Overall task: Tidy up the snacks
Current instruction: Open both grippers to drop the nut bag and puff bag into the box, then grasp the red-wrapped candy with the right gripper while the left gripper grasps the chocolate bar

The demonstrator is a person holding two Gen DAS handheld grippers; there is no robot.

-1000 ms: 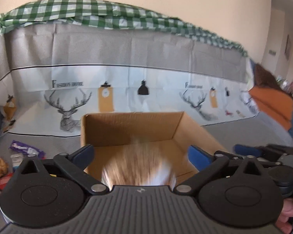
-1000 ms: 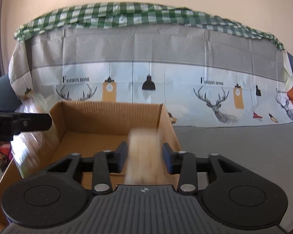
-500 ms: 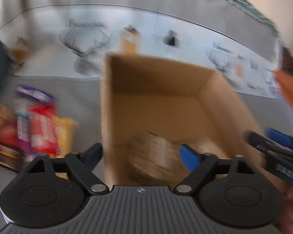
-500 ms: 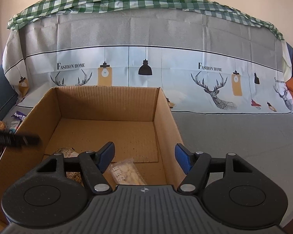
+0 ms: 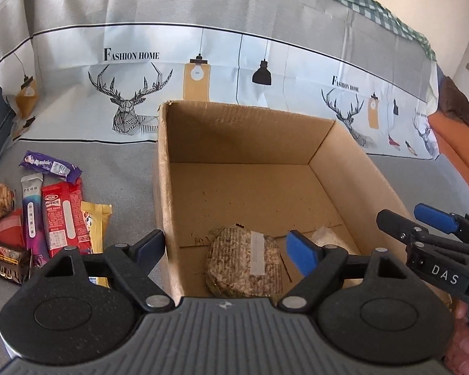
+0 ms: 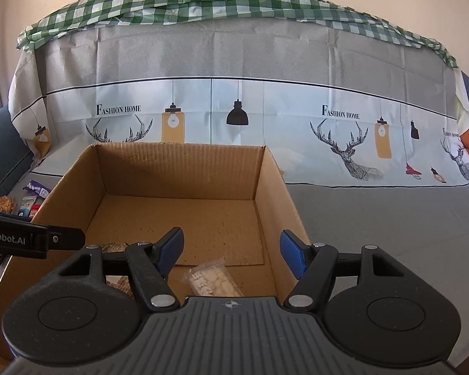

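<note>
Two snack packets are seen inside one open cardboard box (image 5: 353, 168): a brown grain cake (image 5: 244, 261) and a clear bag of pale pieces (image 6: 211, 278), both lying at the near end of the floor. The left gripper (image 5: 225, 247) and the right gripper (image 6: 231, 250) are each held above the near edge with fingers spread wide and nothing between them. About seven wrapped snacks (image 5: 59, 215) are left on the grey cloth (image 5: 122, 172) just beside the box's left wall.
</note>
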